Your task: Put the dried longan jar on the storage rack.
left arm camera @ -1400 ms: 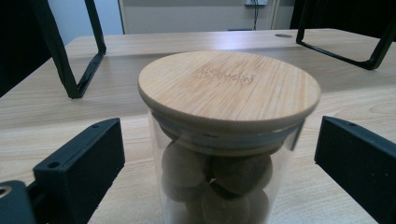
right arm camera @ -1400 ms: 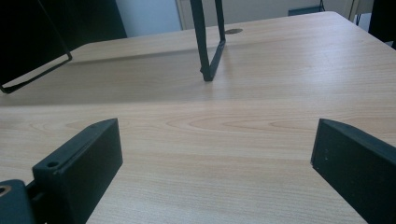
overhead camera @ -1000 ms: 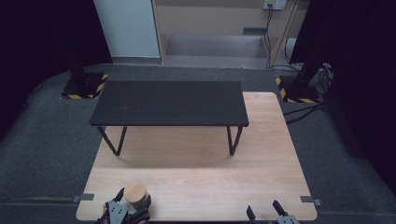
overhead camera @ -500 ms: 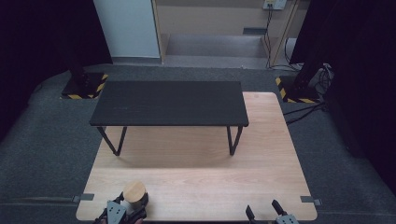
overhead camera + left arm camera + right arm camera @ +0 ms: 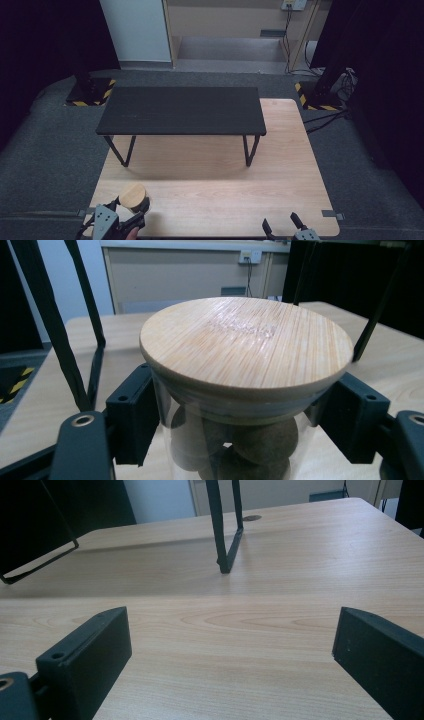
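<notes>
**A:** High view first: the left gripper point(image 5: 121, 216) at the bottom left has slid a touch lower in the frame over the last second, and the glass jar point(image 5: 134, 198) with its bamboo lid came with it. The right gripper point(image 5: 284, 229) sits at the bottom right, same spot as before, fingers spread, nothing between them.

**B:** Left gripper view agrees: fingers point(image 5: 131, 417) pinching the jar just under the bamboo lid point(image 5: 244, 342), with brown balls point(image 5: 265, 439) inside. Looks like a carry just starting, I'd guess.

**A:** Right gripper view: just the bare wooden desk point(image 5: 240, 625) and a leg of the small black table point(image 5: 227, 527) at the upper middle.
</notes>
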